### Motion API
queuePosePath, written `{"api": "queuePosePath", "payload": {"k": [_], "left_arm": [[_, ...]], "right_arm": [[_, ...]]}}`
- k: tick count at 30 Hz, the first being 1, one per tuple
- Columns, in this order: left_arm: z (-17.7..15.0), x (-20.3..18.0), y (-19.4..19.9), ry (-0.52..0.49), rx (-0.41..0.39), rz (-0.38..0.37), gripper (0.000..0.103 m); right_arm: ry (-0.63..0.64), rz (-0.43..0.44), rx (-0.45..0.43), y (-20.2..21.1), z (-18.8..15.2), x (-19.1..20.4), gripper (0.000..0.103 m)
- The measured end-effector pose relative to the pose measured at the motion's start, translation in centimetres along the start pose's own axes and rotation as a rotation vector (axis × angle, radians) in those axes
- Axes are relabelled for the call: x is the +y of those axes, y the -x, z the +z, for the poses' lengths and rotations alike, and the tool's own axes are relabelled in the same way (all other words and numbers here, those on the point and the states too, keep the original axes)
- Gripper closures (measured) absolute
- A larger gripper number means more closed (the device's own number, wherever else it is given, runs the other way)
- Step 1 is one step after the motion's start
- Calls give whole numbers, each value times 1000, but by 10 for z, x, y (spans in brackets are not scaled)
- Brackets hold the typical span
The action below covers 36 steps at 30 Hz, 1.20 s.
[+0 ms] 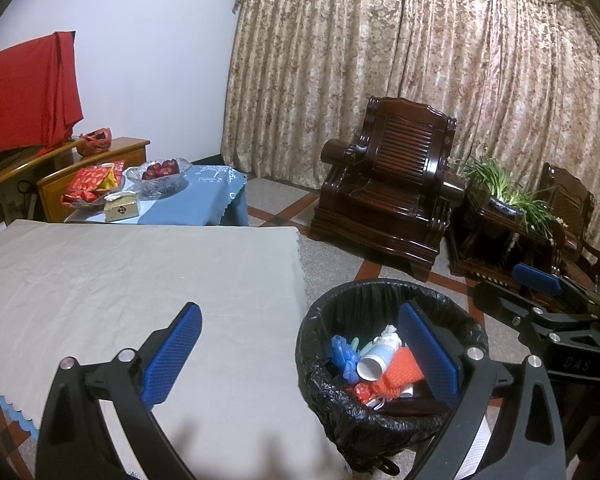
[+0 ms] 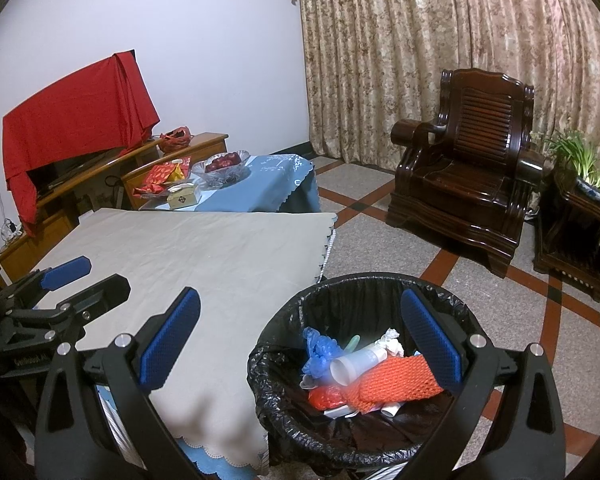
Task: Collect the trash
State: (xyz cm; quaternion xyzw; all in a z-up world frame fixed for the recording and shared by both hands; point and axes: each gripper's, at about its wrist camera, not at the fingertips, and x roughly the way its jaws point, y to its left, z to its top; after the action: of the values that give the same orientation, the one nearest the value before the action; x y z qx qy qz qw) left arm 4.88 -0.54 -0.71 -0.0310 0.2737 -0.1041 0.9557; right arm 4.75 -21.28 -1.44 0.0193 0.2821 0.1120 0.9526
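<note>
Raised letters "DAS" on right gripper (image 1: 536, 280) body, at 3 o'clock; partly legible white lettering, "Gen…", on left gripper (image 2: 86, 276) body, at 9 o'clock.

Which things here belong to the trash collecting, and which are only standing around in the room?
Belong to the job:
- trash bin with black liner
- trash inside: orange net, white cup, blue bag
- left gripper, right gripper, both open

Just lying about:
- fruit bowl
- armchair
- red cloth
- plant
</note>
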Motion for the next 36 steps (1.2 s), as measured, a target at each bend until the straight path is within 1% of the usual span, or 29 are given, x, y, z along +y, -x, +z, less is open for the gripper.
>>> {"api": "queuePosePath", "payload": {"k": [24,36], "left_arm": [[-4,1,2,-4,5,1,6],[-7,0,1,-2,10,0,6]], "right_arm": [[-2,0,2,-2,0,1,5],[-6,1,11,-1,-9,10,5]]}}
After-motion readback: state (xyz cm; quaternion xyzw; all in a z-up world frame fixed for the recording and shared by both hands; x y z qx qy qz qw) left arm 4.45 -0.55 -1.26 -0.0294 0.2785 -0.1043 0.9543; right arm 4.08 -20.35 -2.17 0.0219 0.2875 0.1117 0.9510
